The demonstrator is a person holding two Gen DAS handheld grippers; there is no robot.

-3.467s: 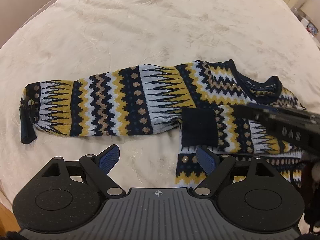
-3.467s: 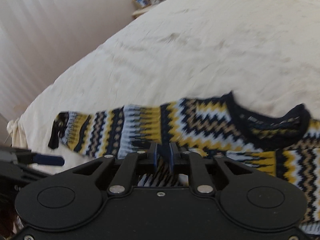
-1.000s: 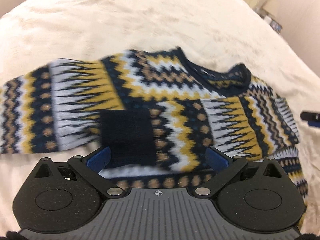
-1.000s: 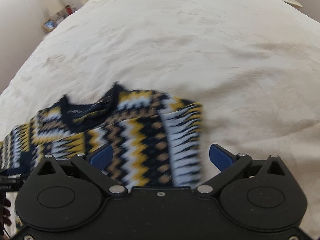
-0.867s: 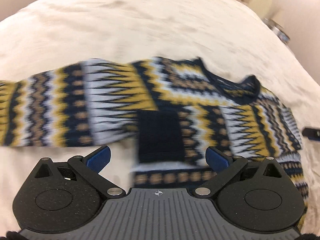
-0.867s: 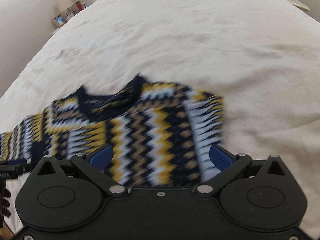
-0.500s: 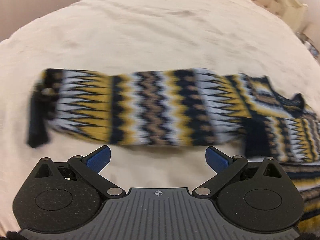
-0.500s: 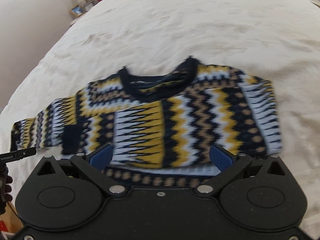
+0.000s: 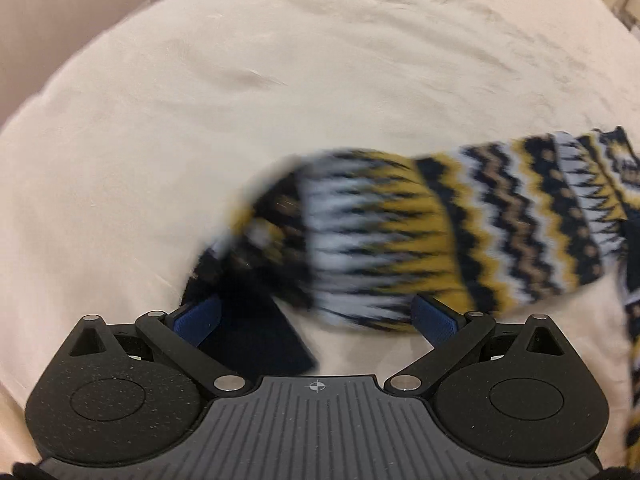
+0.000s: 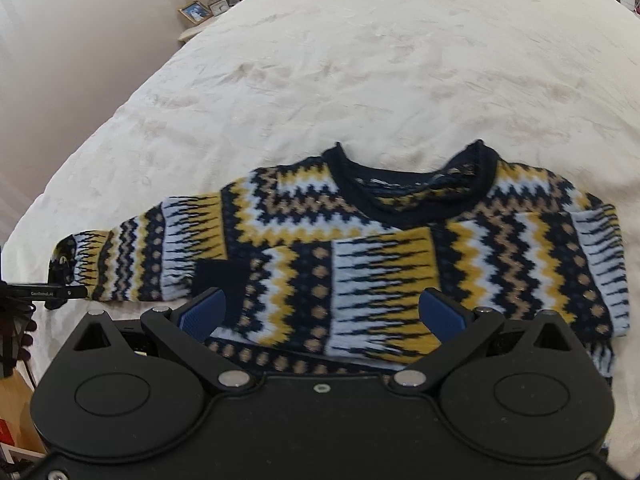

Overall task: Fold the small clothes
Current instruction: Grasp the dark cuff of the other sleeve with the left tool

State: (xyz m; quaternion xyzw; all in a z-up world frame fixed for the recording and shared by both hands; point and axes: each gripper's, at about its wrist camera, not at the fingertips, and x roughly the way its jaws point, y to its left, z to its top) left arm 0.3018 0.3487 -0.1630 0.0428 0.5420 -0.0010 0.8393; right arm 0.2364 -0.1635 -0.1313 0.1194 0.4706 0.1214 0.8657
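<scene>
A small knitted sweater (image 10: 360, 248) with navy, yellow, white and tan zigzags lies flat on the bed, neck away from me. One sleeve is folded across the chest, and its navy cuff (image 10: 218, 280) rests on the body. The other sleeve (image 9: 400, 248) stretches out to the left. My left gripper (image 9: 316, 316) is open at that sleeve's end, with the dark cuff (image 9: 248, 320) lying between its fingers; the sleeve looks blurred. My right gripper (image 10: 322, 314) is open just above the sweater's hem, holding nothing. One finger of the left gripper (image 10: 60, 292) shows beside the outstretched sleeve's end.
The cream bedcover (image 10: 360, 60) spreads wide around the sweater. A bedside table (image 10: 204, 4) with a photo frame and a lamp stands at the far left corner. The bed's left edge (image 10: 24, 216) drops off near the sleeve end, with wooden flooring below.
The right gripper let go of the folded sleeve's cuff, opened and drew back. The left gripper swung left along the outstretched sleeve and down to its cuff.
</scene>
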